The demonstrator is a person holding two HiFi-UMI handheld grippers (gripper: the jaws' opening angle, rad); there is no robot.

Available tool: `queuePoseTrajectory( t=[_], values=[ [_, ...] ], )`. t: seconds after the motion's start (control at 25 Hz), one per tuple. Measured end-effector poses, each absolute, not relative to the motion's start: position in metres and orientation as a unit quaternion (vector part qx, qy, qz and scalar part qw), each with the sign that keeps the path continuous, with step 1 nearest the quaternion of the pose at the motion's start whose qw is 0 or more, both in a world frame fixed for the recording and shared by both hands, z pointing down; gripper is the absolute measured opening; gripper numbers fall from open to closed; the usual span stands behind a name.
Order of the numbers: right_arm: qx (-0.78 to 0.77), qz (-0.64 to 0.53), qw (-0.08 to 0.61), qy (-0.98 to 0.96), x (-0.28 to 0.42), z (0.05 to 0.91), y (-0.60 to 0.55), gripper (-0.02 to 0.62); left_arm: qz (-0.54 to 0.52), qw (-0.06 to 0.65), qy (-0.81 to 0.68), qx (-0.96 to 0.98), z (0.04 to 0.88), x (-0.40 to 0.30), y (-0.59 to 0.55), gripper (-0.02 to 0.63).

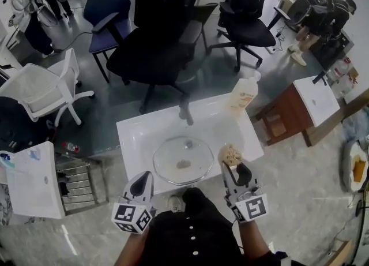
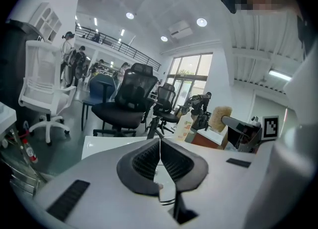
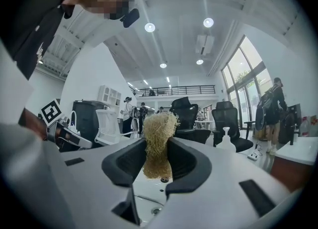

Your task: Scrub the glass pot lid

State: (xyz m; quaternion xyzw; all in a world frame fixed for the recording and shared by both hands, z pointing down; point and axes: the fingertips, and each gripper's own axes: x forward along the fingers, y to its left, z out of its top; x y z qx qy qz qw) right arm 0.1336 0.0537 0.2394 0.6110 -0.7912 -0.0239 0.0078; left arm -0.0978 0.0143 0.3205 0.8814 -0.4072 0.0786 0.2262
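Fingers (image 3: pixel 185 166) of the right gripper (image 3: pixel 158 156) clamp a tan fibrous scrubbing pad (image 3: pixel 158 136), those of the left gripper (image 2: pixel 160 148) press together on nothing, and just ahead the round glass pot lid (image 1: pixel 183 160) lies flat in a white rectangular sink (image 1: pixel 138 135).

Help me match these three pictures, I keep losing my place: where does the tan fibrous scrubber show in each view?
Head view: scrubber lower right of centre, at the tip of the right tool, beside the glass lid.
Left gripper view: scrubber right of centre, mid-height, a tan tuft.
Right gripper view: scrubber dead centre, clamped between the jaws.
Shared landmark: the pump bottle, visible in all three.
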Motion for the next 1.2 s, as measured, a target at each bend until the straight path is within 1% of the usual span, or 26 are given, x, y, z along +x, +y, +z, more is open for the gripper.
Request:
queuePoseTrajectory(
  t=[0.2, 0.36, 0.76, 0.84, 0.96, 1.16, 1.2],
  values=[
    [0.584, -0.005, 0.019, -0.812, 0.131, 0.246, 0.014, 0.143, 0.122, 0.261, -0.393, 0.873, 0.346, -0.085, 0.011, 0.026],
    [0.545, 0.02, 0.044, -0.837, 0.125, 0.271, -0.009, 0.143, 0.09, 0.354, -0.368, 0.855, 0.376, -0.074, 0.011, 0.025],
    [0.449, 0.047, 0.118, -0.885, 0.093, 0.351, -0.047, 0.143, 0.002, 0.528, -0.368, 0.766, 0.446, -0.079, 0.025, 0.025],
    [0.423, 0.037, 0.141, -0.894, 0.088, 0.367, -0.054, 0.143, -0.009, 0.559, -0.365, 0.744, 0.458, -0.076, 0.029, 0.025],
    [0.378, 0.023, 0.204, -0.903, 0.083, 0.398, -0.061, 0.143, -0.013, 0.589, -0.369, 0.719, 0.476, -0.074, 0.032, 0.025],
    [0.329, 0.01, 0.24, -0.913, 0.069, 0.434, -0.071, 0.143, 0.003, 0.637, -0.387, 0.667, 0.503, -0.07, 0.047, 0.028],
    [0.319, 0.002, 0.247, -0.915, 0.067, 0.441, -0.072, 0.143, 0.002, 0.652, -0.385, 0.653, 0.507, -0.068, 0.051, 0.042]
  ],
)
